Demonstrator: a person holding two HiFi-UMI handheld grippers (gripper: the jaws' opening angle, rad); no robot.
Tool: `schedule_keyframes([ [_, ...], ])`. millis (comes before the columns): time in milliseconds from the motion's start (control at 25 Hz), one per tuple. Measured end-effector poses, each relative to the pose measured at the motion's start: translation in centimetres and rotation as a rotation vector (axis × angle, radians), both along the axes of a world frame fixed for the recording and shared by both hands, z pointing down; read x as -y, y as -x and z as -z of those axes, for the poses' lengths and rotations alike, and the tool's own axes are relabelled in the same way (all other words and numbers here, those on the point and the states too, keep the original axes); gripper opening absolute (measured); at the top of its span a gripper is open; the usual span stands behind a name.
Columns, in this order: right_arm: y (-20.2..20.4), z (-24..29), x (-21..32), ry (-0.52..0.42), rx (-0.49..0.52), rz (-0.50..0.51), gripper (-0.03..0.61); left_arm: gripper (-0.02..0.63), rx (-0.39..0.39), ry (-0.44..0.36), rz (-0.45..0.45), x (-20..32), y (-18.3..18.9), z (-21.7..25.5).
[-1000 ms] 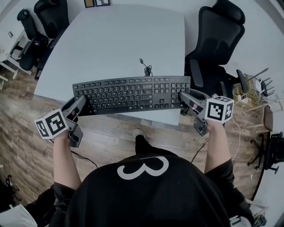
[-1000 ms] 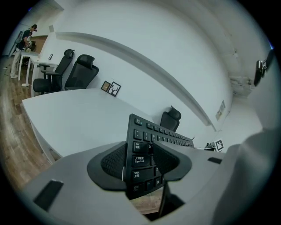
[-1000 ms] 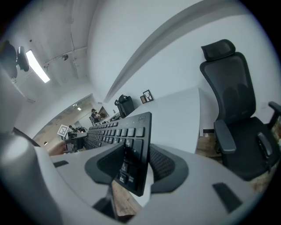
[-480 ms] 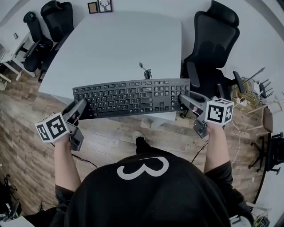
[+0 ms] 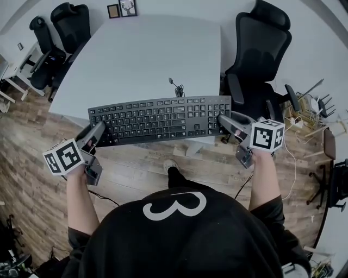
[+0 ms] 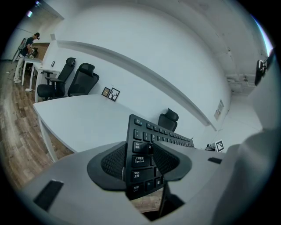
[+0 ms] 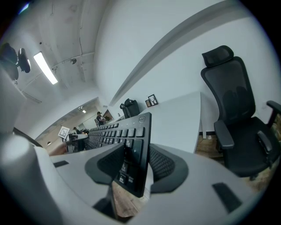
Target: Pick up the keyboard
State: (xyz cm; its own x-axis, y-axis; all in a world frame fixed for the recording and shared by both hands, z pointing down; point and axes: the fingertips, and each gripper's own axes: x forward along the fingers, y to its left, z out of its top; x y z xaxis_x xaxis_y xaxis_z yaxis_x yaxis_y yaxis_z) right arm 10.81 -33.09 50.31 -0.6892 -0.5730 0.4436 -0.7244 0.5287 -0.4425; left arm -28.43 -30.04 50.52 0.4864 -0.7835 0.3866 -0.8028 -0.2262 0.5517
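A black full-size keyboard (image 5: 160, 119) hangs level over the near edge of the white table (image 5: 147, 54), gripped at both short ends. My left gripper (image 5: 100, 131) is shut on its left end; in the left gripper view the ribbed pads (image 6: 115, 161) press either side of the keyboard (image 6: 142, 145). My right gripper (image 5: 224, 120) is shut on the right end, and in the right gripper view the keyboard (image 7: 131, 140) stands edge-on between the pads (image 7: 163, 165). Its black cable (image 5: 178, 86) lies coiled on the table behind it.
A black office chair (image 5: 258, 49) stands right of the table, close to my right gripper. More black chairs (image 5: 60, 27) are at the far left. Two small picture frames (image 5: 120, 9) lean at the table's far edge. Wood floor (image 5: 141, 163) lies below the keyboard.
The head view has shifted a little, so the table sits slightly higher in the frame. Both grippers and the keyboard keep their places and grip.
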Motion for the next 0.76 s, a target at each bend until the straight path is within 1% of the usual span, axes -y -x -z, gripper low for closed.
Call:
schedule_keyframes([
  [760,0.0,0.05,-0.07,0.021,0.002,-0.008,0.175,0.192,-0.009,0.02,-0.005,0.29,0.03,-0.06],
])
